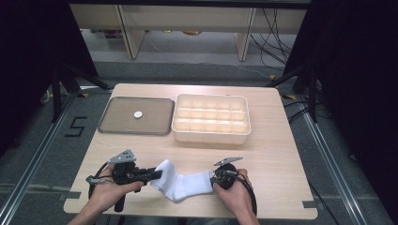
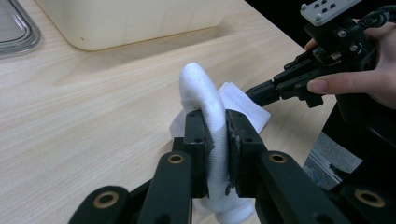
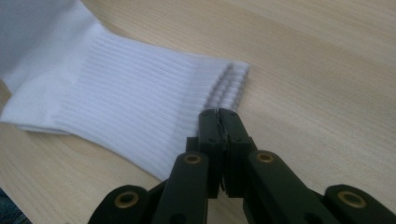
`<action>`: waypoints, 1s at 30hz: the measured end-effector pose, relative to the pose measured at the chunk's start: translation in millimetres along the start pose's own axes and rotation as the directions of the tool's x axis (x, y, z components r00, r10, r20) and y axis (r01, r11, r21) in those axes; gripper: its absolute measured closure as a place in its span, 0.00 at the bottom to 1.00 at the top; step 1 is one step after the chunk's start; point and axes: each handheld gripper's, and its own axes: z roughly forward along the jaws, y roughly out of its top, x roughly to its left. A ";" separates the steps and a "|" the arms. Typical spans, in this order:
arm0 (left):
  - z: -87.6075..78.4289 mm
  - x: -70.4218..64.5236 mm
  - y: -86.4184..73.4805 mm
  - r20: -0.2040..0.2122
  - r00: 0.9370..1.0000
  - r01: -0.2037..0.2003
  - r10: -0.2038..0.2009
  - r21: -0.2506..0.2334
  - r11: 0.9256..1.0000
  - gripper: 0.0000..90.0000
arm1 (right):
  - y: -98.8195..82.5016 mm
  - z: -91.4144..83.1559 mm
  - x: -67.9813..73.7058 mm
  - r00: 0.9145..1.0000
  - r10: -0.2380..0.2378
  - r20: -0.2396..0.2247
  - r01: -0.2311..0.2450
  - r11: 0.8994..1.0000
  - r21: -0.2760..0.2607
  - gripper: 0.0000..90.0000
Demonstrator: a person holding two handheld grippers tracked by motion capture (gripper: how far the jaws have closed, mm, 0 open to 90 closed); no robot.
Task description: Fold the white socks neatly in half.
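A white sock (image 1: 185,185) lies stretched across the near part of the wooden table. My left gripper (image 1: 158,174) is shut on its foot end. In the left gripper view the sock (image 2: 201,88) bulges up in a fold between the pressed jaws of my left gripper (image 2: 217,126). My right gripper (image 1: 212,179) is shut on the ribbed cuff end. In the right gripper view the jaws of my right gripper (image 3: 218,114) pinch the edge of the cuff of the sock (image 3: 130,88). The left gripper view also shows the right gripper (image 2: 254,93) nipping the cuff corner, with a hand around it.
A grey tray (image 1: 112,123) with a small white disc (image 1: 138,114) in it sits at the back left. Beside it stands a cream box (image 1: 211,136) divided into several compartments. Bare wood lies between them and the sock. The table's front edge is just behind my hands.
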 end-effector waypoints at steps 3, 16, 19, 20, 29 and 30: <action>1.8 0.6 0.3 0.004 1.000 -0.001 0.001 -0.003 1.000 0.88 | -0.1 0.6 1.4 1.000 -0.003 -0.004 0.003 1.000 -0.005 0.99; 6.2 0.2 -1.9 -0.003 1.000 0.014 -0.014 -0.004 1.000 0.88 | -2.0 0.8 7.9 1.000 0.012 -0.013 -0.012 1.000 -0.006 0.98; 6.8 0.9 -1.5 -0.002 1.000 0.008 -0.008 -0.006 1.000 0.88 | -2.1 1.5 8.9 1.000 0.026 -0.004 -0.026 1.000 0.001 0.98; 7.1 0.9 -1.4 -0.002 1.000 0.007 -0.007 -0.006 1.000 0.88 | -2.1 0.9 8.8 1.000 0.017 -0.007 -0.017 1.000 0.002 0.98; 10.3 -0.7 -2.3 -0.007 1.000 -0.001 0.001 -0.001 1.000 0.88 | -3.5 1.3 9.1 1.000 0.005 -0.018 -0.005 1.000 -0.003 0.98; 10.6 -1.1 -2.3 -0.006 1.000 -0.002 0.002 -0.001 1.000 0.88 | -3.6 1.3 9.2 1.000 0.005 -0.017 -0.006 1.000 -0.004 0.98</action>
